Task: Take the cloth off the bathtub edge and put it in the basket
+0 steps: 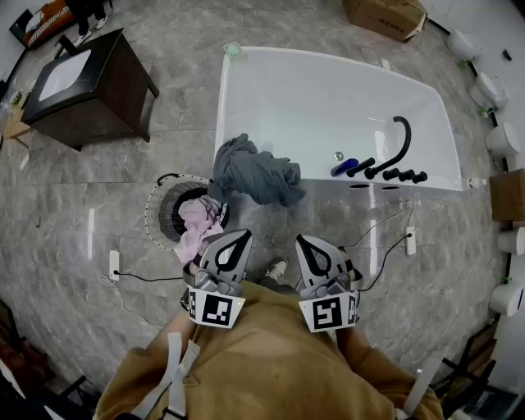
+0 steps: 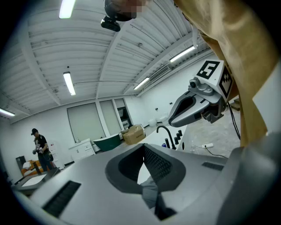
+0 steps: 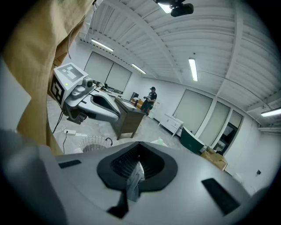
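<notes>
A grey cloth (image 1: 250, 172) lies crumpled over the near left corner of the white bathtub (image 1: 328, 98), part of it hanging down the outer side. Left of it on the floor stands a round wire basket (image 1: 168, 209) with a pink cloth (image 1: 197, 225) spilling over its rim. My left gripper (image 1: 232, 239) and right gripper (image 1: 308, 244) are held close to my chest, side by side, tips toward the tub and short of the cloth. Both are shut with nothing in them. In the gripper views the jaws meet, left gripper (image 2: 147, 176) and right gripper (image 3: 134, 176).
A black faucet (image 1: 394, 152) and a blue bottle (image 1: 344, 166) sit on the tub's right ledge. A dark wooden cabinet (image 1: 86, 82) stands at far left, a cardboard box (image 1: 385, 15) beyond the tub. Power strips with cables (image 1: 410, 240) lie on the marble floor. A person (image 3: 151, 97) stands far off.
</notes>
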The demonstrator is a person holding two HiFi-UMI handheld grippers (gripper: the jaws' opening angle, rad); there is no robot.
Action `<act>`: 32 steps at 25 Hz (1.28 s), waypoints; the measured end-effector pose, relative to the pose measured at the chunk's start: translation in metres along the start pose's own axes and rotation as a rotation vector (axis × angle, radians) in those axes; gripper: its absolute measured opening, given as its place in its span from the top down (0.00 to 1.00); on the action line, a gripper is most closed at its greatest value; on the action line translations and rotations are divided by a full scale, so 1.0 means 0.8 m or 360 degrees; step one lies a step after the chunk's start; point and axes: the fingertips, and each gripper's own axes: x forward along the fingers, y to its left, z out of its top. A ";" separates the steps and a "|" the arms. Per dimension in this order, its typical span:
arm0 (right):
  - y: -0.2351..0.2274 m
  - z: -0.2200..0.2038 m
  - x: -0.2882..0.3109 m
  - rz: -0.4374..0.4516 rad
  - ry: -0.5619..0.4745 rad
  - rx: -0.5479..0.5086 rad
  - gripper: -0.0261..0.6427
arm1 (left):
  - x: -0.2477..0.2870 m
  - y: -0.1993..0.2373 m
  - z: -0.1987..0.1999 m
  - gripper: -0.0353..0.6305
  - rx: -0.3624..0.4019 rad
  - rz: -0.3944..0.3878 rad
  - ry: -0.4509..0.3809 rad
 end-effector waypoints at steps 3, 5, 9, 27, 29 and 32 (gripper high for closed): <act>-0.006 0.005 -0.004 0.0009 -0.0028 -0.0021 0.96 | 0.002 0.001 0.009 0.94 0.0008 0.0029 -0.0008; -0.010 0.006 -0.007 0.0015 -0.0047 -0.0034 0.96 | 0.004 0.002 0.013 0.94 0.0019 0.0055 -0.0010; -0.017 -0.006 -0.015 0.0063 -0.0076 0.0017 0.96 | 0.011 -0.002 0.019 0.94 0.0031 0.0107 0.0009; -0.071 -0.072 -0.024 0.0037 -0.0085 0.0082 0.96 | 0.031 0.017 0.013 0.94 0.0027 0.0313 0.0153; -0.075 -0.070 -0.015 0.0036 -0.0073 0.0076 0.96 | 0.041 0.025 0.013 0.94 0.0028 0.0304 0.0130; -0.084 -0.065 0.003 0.0009 -0.0052 0.0056 0.96 | 0.059 0.041 0.000 0.94 0.0000 0.0287 0.0098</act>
